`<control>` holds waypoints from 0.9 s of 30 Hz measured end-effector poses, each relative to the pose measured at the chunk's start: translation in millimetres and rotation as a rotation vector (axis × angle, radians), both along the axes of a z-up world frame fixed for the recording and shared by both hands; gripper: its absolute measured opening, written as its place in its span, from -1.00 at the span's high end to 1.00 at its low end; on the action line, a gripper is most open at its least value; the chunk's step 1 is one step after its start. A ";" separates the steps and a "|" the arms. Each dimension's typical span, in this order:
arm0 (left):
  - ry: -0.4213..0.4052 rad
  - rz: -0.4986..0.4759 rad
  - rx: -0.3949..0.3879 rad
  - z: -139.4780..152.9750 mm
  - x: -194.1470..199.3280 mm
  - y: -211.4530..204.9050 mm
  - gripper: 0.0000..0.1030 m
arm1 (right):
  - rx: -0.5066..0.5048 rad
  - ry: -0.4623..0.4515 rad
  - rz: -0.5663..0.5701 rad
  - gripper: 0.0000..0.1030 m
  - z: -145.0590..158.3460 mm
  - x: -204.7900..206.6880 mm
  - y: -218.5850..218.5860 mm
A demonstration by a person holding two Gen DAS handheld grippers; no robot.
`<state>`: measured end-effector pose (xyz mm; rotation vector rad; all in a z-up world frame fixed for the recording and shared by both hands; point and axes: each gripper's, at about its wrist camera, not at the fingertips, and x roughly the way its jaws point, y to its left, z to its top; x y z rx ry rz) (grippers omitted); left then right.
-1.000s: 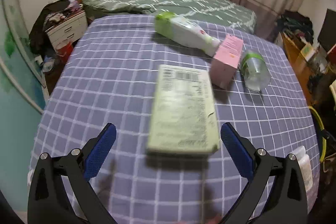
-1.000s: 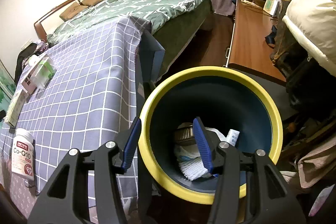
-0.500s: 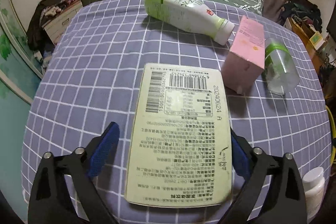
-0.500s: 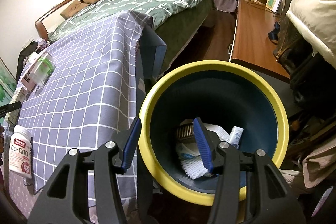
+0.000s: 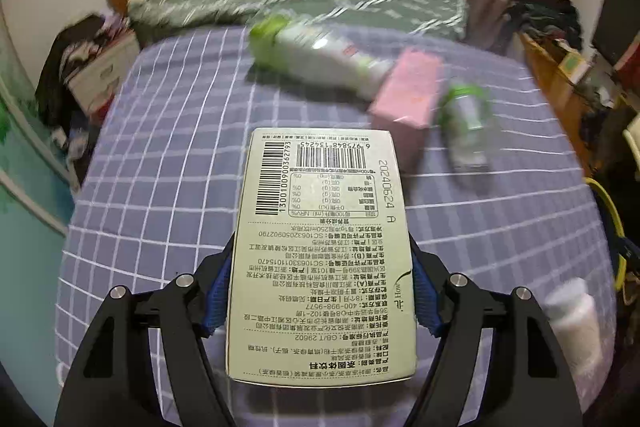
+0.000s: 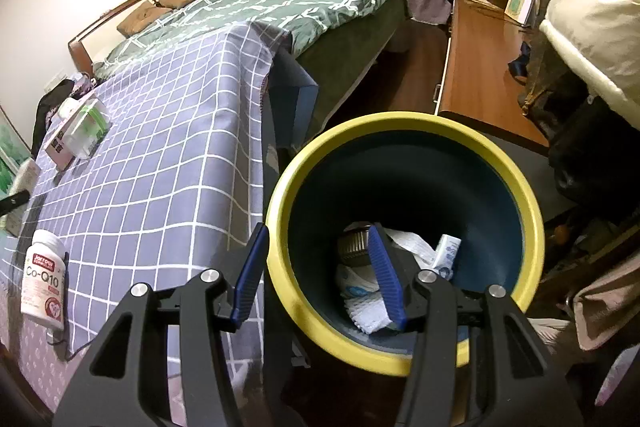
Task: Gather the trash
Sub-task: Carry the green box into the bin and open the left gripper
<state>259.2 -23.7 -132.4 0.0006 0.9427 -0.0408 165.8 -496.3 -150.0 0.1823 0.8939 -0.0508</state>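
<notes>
Trash is lying spread over the checked cloth [image 5: 168, 163], and the piece in hand is the pale green carton [image 5: 324, 251], printed with barcodes and small text. The left gripper [image 5: 320, 291] has just been closing, and its blue pads are now pressing on the carton's two long edges near the lower half, with the carton pointing away from the camera. It is looking like thin card, light and probably empty, so it is likely to dent under a hard squeeze; gripping across the narrow width, as here, is giving the flat sides something to bear on. Further back a white bottle with a green cap [image 5: 316, 55], a pink box [image 5: 408, 95] and a clear bottle [image 5: 464, 123] are waiting on the cloth, all blurred. At the lower right a white supplement bottle [image 5: 572, 323] is lying near the cloth's edge. Off the table's side, the right gripper [image 6: 316, 275] is clamping the yellow rim of the dark bin [image 6: 404, 131], one pad outside and one inside, holding it tipped toward the table. Crumpled white wrappers [image 6: 360, 303] are already sitting in the bottom.
</notes>
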 end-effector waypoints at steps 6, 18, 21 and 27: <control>-0.107 -0.171 -0.023 55.6 -29.5 -59.2 -0.39 | 0.014 -0.038 -0.048 0.04 10.2 -21.3 -16.3; -0.084 -0.570 -0.089 92.8 -41.5 -238.5 -0.39 | -0.017 -0.066 -0.155 -0.03 12.0 -76.4 -58.6; -0.046 -0.657 -0.099 87.7 -40.3 -291.6 -0.39 | -0.022 -0.068 -0.178 -0.03 9.7 -92.3 -68.3; 0.039 -0.781 -0.079 61.0 -34.7 -382.8 -0.39 | -0.016 -0.075 -0.197 -0.03 8.1 -111.6 -81.6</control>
